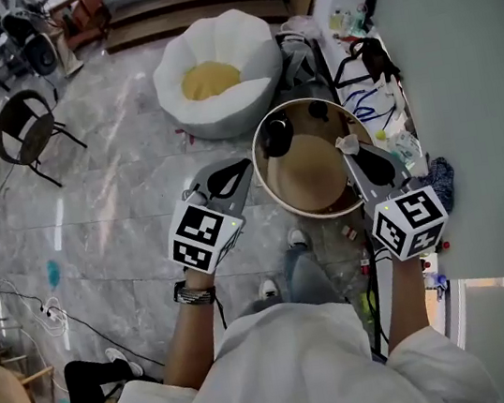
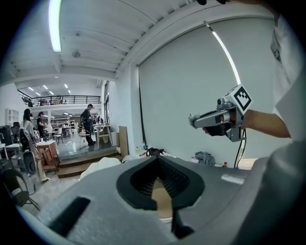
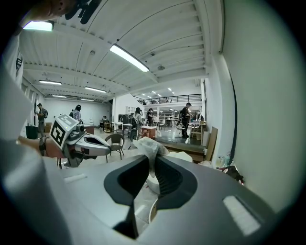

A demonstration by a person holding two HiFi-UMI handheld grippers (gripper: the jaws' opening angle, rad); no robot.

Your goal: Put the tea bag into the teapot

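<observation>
In the head view a small round table [image 1: 310,177] with a tan top stands below both grippers. A dark teapot [image 1: 277,135] sits at its far left, with a small dark object [image 1: 318,109] behind it. My right gripper [image 1: 350,146] hovers over the table's right side, shut on a white crumpled tea bag [image 1: 346,144]. The right gripper view shows the tea bag [image 3: 149,146] pinched between the tips. My left gripper [image 1: 246,163] is held at the table's left rim, shut with nothing in it. From the left gripper view, the right gripper [image 2: 193,119] is up in the air to the right.
A white beanbag seat [image 1: 213,74] with a yellow cushion lies on the floor beyond the table. A dark chair [image 1: 22,128] stands far left. Cables, bottles and bags [image 1: 372,63] line the grey wall on the right. The person's shoes [image 1: 268,288] are just under the table's near edge.
</observation>
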